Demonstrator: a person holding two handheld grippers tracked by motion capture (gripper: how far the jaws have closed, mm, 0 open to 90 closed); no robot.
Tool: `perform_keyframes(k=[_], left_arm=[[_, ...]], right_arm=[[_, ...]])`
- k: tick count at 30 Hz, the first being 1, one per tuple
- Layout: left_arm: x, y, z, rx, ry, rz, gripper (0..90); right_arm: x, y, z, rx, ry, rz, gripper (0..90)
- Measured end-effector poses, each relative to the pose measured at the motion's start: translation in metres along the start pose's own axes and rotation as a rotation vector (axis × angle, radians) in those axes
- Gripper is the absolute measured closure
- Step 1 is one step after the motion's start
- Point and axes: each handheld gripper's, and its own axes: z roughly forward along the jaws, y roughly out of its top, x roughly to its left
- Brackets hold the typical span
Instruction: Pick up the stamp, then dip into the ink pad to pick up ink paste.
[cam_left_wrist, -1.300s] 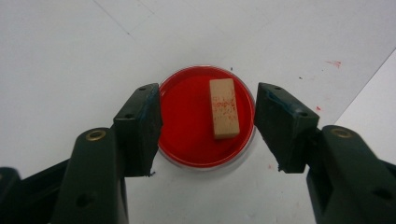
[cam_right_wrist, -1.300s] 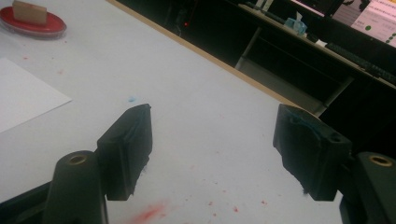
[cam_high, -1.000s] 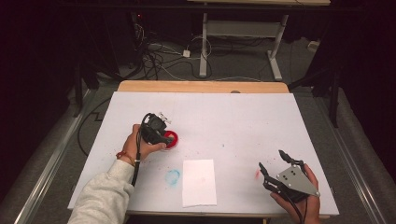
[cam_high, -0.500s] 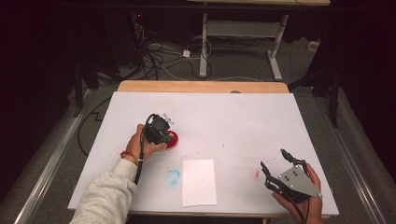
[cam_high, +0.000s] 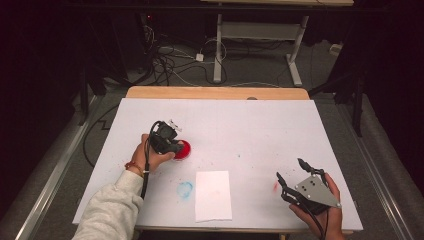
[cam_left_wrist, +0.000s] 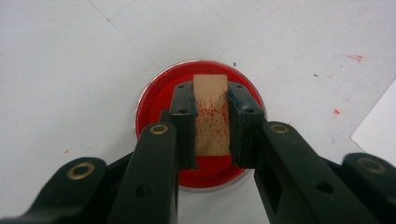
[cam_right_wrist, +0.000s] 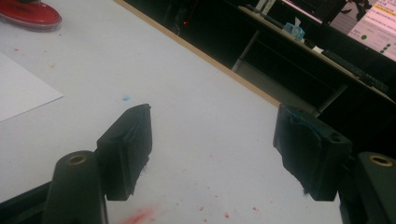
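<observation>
Since the earlier frames little had shifted; the left gripper (cam_high: 172, 142) had stayed over the round red ink pad (cam_high: 182, 149) with only a slight settling of the hand, and the right gripper (cam_high: 295, 175) had kept its place near the table's front right corner. In the left gripper view the jaws were clamped on a small tan wooden block stamp (cam_left_wrist: 211, 114), speckled with red, held directly above or against the ink pad (cam_left_wrist: 154, 100); whether it pressed the surface could not be told. The right gripper (cam_right_wrist: 212, 149) stood with its jaws wide apart and nothing between them, hovering over the white table top (cam_right_wrist: 196, 93). Outward from the tongs lay a white rectangular sheet of paper (cam_high: 213, 195), near the front edge between the two hands, seemingly unmarked; beside it sat a blue smudge (cam_high: 185, 189), and a red smear (cam_high: 275, 186) lay by the right gripper. Judging from this, inking was in hand; pressing the stamp onto the paper was likely left to do.
</observation>
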Motion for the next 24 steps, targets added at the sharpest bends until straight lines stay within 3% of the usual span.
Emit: perform_keyframes(k=[6,18,24], left_arm=[[0.000,-0.005,-0.019,-0.035,0.027,0.039,73.6],[0.003,-0.009,-0.042,-0.096,0.036,0.029,73.7],[0.000,-0.007,-0.059,-0.120,0.024,0.045,73.7]], right_arm=[[0.002,0.000,0.001,0.005,0.010,-0.009,28.4],[0.002,0.000,0.001,0.002,0.022,-0.010,28.3],[0.002,0.000,0.000,0.001,0.029,-0.008,28.3]])
